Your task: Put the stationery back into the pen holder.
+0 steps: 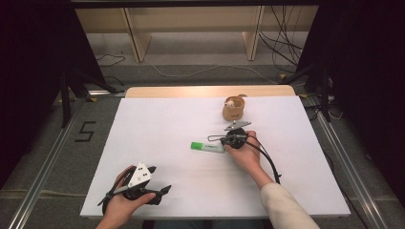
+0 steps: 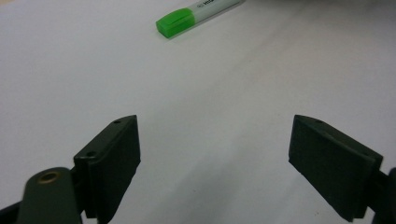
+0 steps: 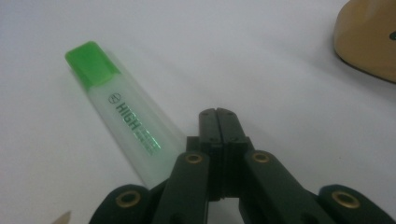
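One white table [image 1: 157,143] carries everything. Near its far edge stands a tan cup [image 1: 233,109]. At the near left rests the left gripper [image 1: 157,181], its jaws spread wide with nothing between them. The right gripper [image 1: 224,138] has its jaws pressed together, empty, just beside the highlighter [image 1: 207,147], which lies flat mid-table, green cap pointing left.
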Action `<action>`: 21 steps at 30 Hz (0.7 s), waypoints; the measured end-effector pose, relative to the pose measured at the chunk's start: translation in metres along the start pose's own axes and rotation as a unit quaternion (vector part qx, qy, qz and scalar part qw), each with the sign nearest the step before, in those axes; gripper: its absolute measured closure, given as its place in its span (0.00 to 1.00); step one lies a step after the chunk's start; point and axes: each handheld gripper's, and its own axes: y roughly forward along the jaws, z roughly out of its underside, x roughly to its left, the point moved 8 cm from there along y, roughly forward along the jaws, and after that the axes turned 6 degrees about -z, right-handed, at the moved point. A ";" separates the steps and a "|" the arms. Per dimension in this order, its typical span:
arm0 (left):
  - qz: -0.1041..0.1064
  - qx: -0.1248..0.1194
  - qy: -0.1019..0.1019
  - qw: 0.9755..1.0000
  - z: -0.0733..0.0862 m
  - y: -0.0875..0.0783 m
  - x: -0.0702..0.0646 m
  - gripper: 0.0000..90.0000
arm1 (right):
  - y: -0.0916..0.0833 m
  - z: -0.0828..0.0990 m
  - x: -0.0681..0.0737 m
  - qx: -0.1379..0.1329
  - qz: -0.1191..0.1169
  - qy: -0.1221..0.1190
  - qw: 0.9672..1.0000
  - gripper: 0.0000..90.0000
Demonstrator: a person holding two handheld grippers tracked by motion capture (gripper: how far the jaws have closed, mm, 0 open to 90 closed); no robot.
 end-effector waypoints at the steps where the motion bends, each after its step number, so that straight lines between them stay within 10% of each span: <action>1: 0.000 0.000 0.000 1.000 0.000 0.000 0.000 0.18 | 0.000 0.000 0.000 0.000 0.000 0.000 1.000 1.00; 21: 0.000 0.000 -0.001 1.000 0.000 0.000 0.000 0.19 | -0.008 0.010 0.012 0.034 -0.012 -0.019 0.999 1.00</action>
